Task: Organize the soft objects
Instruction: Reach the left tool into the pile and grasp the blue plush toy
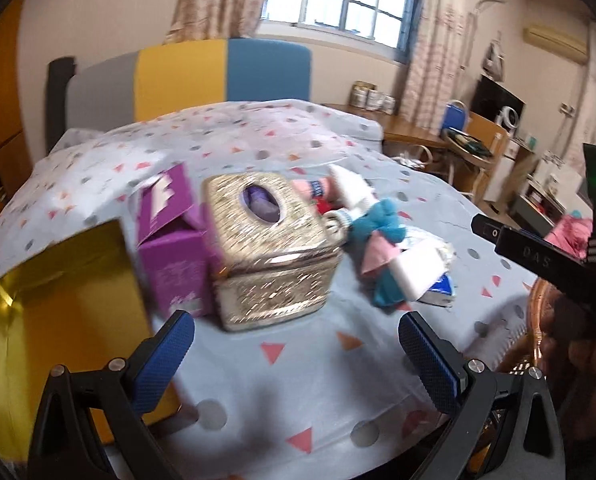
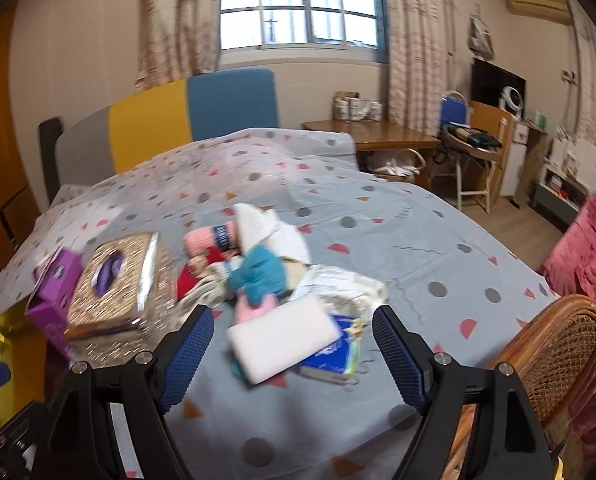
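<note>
A pile of soft things lies on the bed: a white sponge block, a teal glove, pink cloth, a pink knitted piece, a blue tissue pack and white cloth. The pile also shows in the left wrist view. A gold tissue box and a purple carton stand left of it. My left gripper is open, just short of the gold box. My right gripper is open, its fingers either side of the sponge block and above it.
An open yellow box sits at the bed's left edge. A wicker chair stands at the right, with a pink blanket behind it. The dotted sheet covers the bed. A wooden desk is beyond.
</note>
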Demonstrator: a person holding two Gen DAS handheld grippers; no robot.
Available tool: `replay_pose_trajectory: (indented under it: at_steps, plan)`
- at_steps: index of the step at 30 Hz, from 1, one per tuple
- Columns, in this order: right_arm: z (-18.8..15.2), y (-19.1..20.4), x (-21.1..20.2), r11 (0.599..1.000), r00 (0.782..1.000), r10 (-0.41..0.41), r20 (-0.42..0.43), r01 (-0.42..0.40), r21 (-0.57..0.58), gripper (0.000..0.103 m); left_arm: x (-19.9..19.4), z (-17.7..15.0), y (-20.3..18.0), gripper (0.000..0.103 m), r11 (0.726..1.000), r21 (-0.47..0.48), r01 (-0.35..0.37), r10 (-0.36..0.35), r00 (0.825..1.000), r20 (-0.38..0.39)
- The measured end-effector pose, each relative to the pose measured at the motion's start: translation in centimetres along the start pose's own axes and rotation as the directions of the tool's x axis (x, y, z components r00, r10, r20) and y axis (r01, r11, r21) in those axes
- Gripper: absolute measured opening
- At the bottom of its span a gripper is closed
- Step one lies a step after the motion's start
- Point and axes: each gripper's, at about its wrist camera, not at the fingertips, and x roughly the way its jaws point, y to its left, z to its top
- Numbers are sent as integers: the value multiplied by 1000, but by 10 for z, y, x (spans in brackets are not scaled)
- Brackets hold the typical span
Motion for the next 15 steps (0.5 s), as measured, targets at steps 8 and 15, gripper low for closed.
replay_pose_trajectory:
  at_steps: [8,15]
  plan:
    - [16,-50,-1,995,998,-61,28,58,77,83,28,44,-32,103,990,78,120,-116,991,-62]
    - [21,-83,-5,987,997,-72,39,66,144,83,72,81,-65,93,980,126,154,-138,982,-130]
